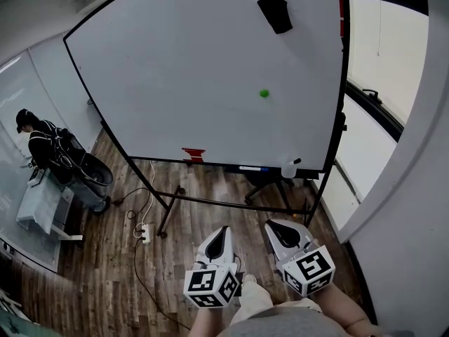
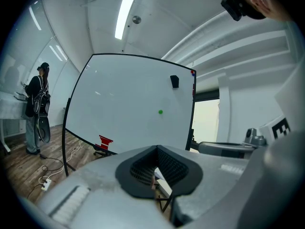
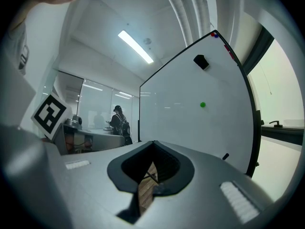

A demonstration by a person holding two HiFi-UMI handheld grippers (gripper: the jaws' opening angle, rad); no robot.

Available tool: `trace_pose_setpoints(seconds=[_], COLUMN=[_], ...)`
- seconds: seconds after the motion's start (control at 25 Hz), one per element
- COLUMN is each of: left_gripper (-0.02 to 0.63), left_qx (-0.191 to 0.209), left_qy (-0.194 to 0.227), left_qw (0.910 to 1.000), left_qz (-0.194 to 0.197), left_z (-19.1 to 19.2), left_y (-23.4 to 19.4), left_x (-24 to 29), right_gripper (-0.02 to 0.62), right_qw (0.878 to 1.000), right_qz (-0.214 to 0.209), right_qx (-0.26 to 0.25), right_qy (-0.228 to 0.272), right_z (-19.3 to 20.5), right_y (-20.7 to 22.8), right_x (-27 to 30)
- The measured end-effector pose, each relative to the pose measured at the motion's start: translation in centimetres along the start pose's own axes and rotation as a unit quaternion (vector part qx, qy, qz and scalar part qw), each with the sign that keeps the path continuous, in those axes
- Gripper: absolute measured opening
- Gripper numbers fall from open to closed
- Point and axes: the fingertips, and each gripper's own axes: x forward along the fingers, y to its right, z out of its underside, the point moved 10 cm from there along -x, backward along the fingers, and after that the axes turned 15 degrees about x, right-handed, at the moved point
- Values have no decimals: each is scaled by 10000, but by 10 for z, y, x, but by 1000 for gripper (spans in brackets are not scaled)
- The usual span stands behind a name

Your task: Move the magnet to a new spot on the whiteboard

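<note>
A small round green magnet (image 1: 264, 93) sticks to the right half of a big rolling whiteboard (image 1: 196, 69). Both gripper views also show the magnet (image 2: 160, 111) (image 3: 202, 105), small and well ahead of the jaws. My left gripper (image 1: 223, 229) and right gripper (image 1: 271, 225) hover side by side low in the head view, over the wooden floor. They stand well short of the board and point toward it. The jaws of the left gripper (image 2: 156, 148) and of the right gripper (image 3: 152, 143) are shut with nothing between them.
A black eraser (image 1: 275, 12) sits high on the board and a red patch (image 1: 192, 154) near its bottom edge. A marker and a bottle (image 1: 289, 167) rest on the tray. A person (image 1: 42, 142) stands far left. A power strip (image 1: 145, 234) lies on the floor. A white wall (image 1: 414, 188) rises on the right.
</note>
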Motion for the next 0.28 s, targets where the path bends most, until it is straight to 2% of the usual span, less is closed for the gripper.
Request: trace_pose_setpoints(seconds=[0.28], left_gripper=[3], left_qx=[46], left_qy=[24], left_qw=[10000], left_qz=[42], left_z=[-2], left_y=[-4], left_x=[3], right_gripper=[-2], right_qw=[10000], right_qz=[55], right_qx=[-52], right_qy=[12], right_z=[1], right_y=[-1], right_x=[5])
